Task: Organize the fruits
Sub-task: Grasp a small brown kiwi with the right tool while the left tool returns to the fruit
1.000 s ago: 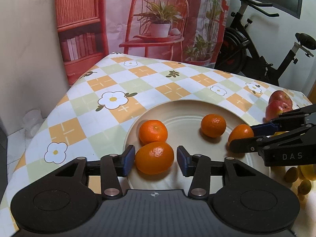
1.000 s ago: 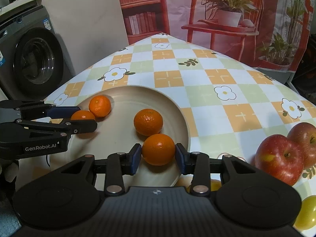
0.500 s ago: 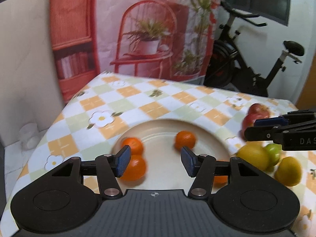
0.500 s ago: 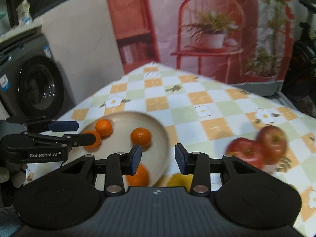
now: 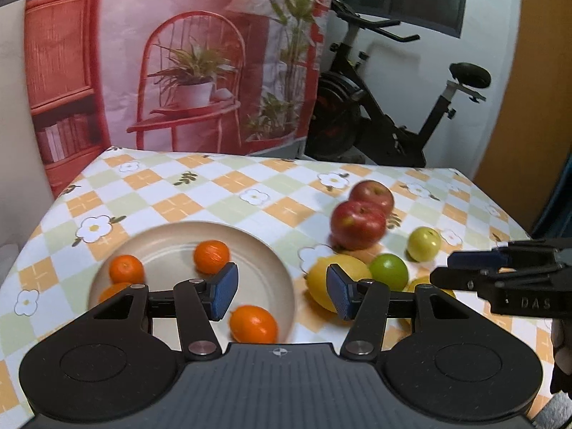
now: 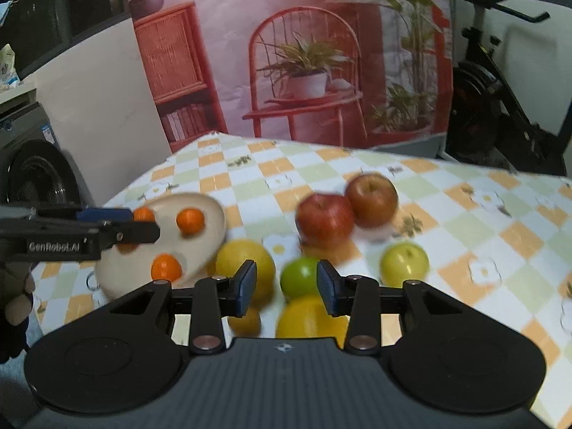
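Observation:
A beige plate (image 5: 171,239) (image 6: 211,214) on the checkered table holds several oranges (image 5: 211,255) (image 6: 190,221). Right of it lie two red apples (image 5: 358,224) (image 6: 324,218), yellow lemons (image 5: 321,277) (image 6: 232,257), a green lime (image 5: 389,271) (image 6: 298,276) and a yellow-green apple (image 5: 424,243) (image 6: 404,264). My left gripper (image 5: 279,291) is open and empty, raised above the plate's right rim. My right gripper (image 6: 286,287) is open and empty, raised above the lime and lemons. Each gripper shows in the other's view (image 5: 475,271) (image 6: 125,223).
A printed backdrop of a red chair (image 5: 193,82) hangs behind the table. An exercise bike (image 5: 393,118) stands at the back right. A washing machine (image 6: 32,175) stands left of the table. The tablecloth edge (image 5: 43,221) drops off at the left.
Both grippers let go of their oranges on the plate a second ago, then lifted and pulled back. The view has swung right to the apples, lemons and lime.

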Available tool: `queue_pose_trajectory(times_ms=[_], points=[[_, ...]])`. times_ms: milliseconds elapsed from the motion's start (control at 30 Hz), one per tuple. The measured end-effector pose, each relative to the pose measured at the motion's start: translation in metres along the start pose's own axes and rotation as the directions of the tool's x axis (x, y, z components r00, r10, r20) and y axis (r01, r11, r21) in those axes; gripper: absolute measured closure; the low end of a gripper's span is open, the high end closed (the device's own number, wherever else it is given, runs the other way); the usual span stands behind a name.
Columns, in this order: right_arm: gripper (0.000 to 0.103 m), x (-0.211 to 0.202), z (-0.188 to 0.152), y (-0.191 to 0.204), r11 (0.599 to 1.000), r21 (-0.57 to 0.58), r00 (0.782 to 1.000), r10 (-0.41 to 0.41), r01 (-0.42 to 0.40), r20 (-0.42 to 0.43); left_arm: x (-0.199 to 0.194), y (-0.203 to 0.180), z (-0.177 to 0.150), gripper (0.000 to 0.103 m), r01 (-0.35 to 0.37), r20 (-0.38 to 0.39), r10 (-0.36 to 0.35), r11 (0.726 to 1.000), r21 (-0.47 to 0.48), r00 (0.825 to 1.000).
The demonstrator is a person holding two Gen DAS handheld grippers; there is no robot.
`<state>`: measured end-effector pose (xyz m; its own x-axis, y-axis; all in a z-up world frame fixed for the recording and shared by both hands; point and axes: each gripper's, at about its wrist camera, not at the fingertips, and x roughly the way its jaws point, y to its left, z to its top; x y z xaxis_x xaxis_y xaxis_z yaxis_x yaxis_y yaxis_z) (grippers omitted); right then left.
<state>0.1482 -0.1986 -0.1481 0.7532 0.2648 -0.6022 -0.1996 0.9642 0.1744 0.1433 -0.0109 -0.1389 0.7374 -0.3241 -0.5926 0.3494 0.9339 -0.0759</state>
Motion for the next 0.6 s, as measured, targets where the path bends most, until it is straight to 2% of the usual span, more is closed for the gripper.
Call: queue_pose_trajectory(times_ms=[133, 300, 533, 600], points=[[0.062, -0.016, -0.017, -0.001, 1.000, 0.029, 1.000, -0.003, 0.003, 0.001, -0.004, -0.008, -0.010, 0.046, 0.005, -0.002, -0.005, 1.000, 0.004, 1.000], [0.062, -0.029, -0.033, 0.007, 0.999, 0.042, 1.000, 0.010, -0.009, -0.014, -0.015, -0.017, -0.016, 0.048, -0.002, 0.025, 0.001, 0.998, 0.061, 1.000], [0.065, -0.004, -0.049, 0.025, 0.999, 0.011, 0.994, 0.041, -0.040, -0.103, -0.022, -0.021, -0.024, 0.050, 0.004, 0.033, -0.007, 0.997, 0.077, 0.999], [0.065, 0.003, -0.053, 0.027, 1.000, 0.004, 0.992, 0.029, -0.028, -0.121, -0.021, -0.018, -0.025, 0.050, 0.005, 0.024, -0.007, 0.998, 0.069, 1.000]])
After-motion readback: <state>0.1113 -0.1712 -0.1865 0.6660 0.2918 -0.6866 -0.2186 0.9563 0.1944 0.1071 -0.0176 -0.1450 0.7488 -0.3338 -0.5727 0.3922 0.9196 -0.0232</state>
